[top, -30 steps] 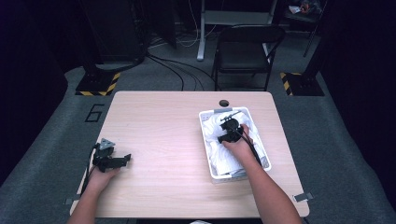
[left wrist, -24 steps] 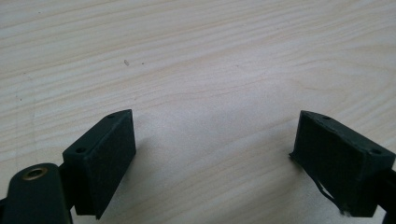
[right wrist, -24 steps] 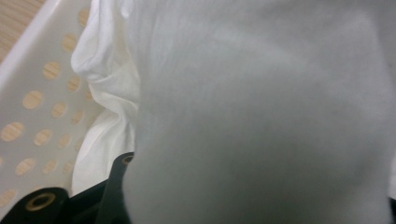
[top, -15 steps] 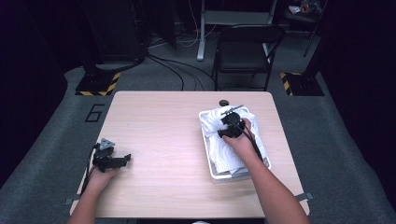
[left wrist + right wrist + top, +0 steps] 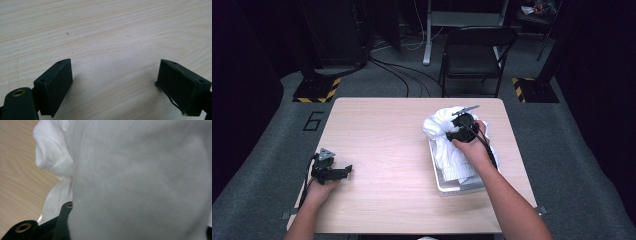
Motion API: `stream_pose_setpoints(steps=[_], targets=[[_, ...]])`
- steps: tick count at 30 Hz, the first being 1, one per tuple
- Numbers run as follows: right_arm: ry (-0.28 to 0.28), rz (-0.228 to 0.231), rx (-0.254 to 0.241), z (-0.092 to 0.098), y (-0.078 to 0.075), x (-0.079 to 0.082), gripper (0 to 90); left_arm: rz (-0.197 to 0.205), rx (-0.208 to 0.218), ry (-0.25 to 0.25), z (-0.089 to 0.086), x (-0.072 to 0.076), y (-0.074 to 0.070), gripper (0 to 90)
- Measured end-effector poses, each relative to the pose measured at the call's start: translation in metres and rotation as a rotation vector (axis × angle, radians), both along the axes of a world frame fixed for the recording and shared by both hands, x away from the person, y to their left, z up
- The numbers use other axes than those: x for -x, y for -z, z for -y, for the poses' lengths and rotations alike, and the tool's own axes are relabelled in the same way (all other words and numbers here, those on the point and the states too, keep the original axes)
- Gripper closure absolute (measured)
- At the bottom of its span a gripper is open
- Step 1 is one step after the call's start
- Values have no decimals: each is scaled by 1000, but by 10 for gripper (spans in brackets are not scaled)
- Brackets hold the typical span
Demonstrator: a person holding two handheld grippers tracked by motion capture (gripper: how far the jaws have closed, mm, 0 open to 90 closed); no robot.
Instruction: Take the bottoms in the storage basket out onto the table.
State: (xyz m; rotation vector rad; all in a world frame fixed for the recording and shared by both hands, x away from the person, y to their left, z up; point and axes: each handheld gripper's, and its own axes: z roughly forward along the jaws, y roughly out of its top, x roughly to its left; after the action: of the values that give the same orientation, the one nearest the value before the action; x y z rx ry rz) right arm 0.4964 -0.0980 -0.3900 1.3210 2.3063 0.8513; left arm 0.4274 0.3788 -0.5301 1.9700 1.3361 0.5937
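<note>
The right gripper (image 5: 460, 126) pinches a white cloth (image 5: 443, 131) above the bin (image 5: 447, 186) at three o'clock. The left gripper (image 5: 343, 171), jaws spread, rests on the table (image 5: 382, 130) at eight o'clock.

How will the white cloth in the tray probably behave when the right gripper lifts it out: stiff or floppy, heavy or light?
The white cloth likely stays floppy: it bunches and folds around the right gripper and drapes down into the tray. It seems light, since one closed grip carries the bunch. Its hanging part may drag over the tray rim.

2 grippers (image 5: 346, 171) (image 5: 451, 134), 1 white cloth (image 5: 447, 150), 1 tray (image 5: 462, 186), 1 table (image 5: 382, 130), 1 chair (image 5: 474, 55)
</note>
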Motion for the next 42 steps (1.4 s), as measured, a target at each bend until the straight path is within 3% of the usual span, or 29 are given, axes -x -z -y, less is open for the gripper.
stream_pose_setpoints(steps=[17, 42], targets=[[3, 46, -41, 4, -37, 5, 531, 0, 0, 0, 0, 0, 0, 126], [-37, 112, -43, -5, -89, 15, 529, 0, 0, 0, 0, 0, 0, 126]])
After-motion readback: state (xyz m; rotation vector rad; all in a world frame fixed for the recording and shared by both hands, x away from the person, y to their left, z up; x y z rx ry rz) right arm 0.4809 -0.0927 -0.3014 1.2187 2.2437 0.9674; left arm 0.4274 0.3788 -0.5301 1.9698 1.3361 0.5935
